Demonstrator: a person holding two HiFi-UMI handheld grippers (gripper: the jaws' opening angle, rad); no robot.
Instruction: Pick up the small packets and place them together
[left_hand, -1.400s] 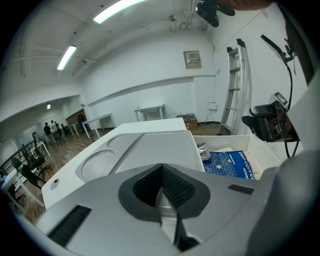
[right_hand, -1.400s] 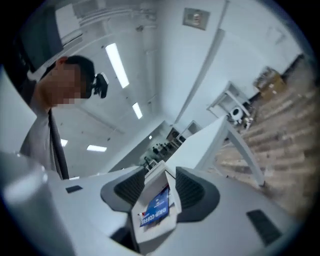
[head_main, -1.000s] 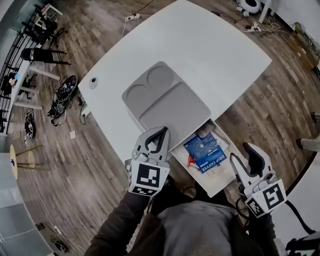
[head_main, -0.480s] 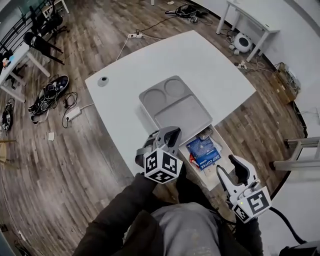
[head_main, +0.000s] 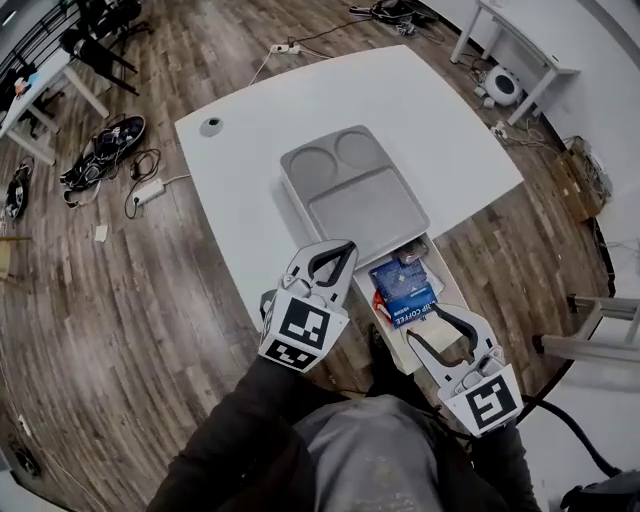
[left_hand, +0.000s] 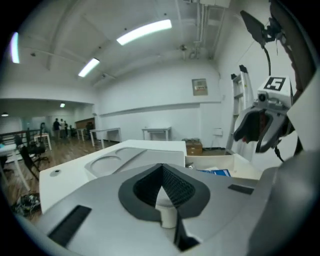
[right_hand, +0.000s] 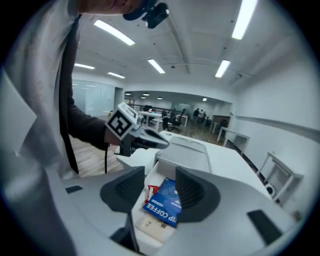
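Left claw is sitting clenched, seemingly empty; right claw is hovering released above the blue packet.

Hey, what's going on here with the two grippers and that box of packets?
A person holds a gripper in each hand over a white table. The right gripper, jaws apart and empty, hangs above an open white box at the table's edge, over a blue drip coffee packet lying in it with other small packets. The left gripper, jaws together and empty, hovers by the grey tray. No packet has been picked up yet.
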